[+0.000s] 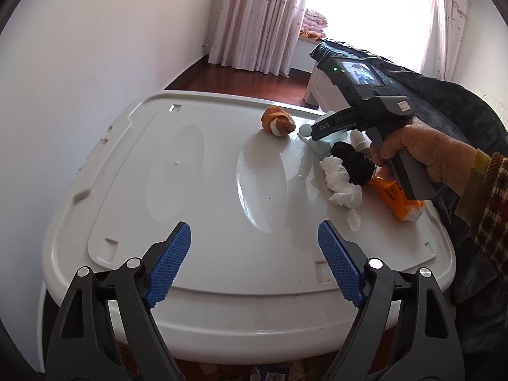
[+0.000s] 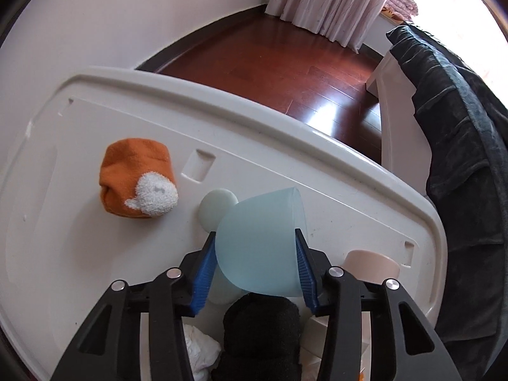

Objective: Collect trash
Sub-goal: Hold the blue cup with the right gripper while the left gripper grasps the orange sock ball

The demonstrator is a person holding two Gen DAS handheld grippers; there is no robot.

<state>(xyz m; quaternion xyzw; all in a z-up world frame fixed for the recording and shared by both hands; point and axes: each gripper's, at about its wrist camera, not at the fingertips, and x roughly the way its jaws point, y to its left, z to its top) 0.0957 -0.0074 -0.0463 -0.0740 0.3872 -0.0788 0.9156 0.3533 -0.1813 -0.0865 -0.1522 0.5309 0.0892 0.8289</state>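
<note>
A white plastic lid serves as the tabletop. My left gripper hovers open over its near part with nothing between the blue pads. Along the lid's right side lie a crumpled white tissue, a black sock bundle and an orange packet. In the right wrist view my right gripper is shut on a tipped light blue cup, one pad on each side. A rolled orange sock lies to the left of the cup, and the black bundle lies under the gripper.
A pale round lid and a pink cup lie close to the blue cup. A bed with a dark blanket runs along the right. Beyond the lid's far edge are a wooden floor and curtains; a wall stands to the left.
</note>
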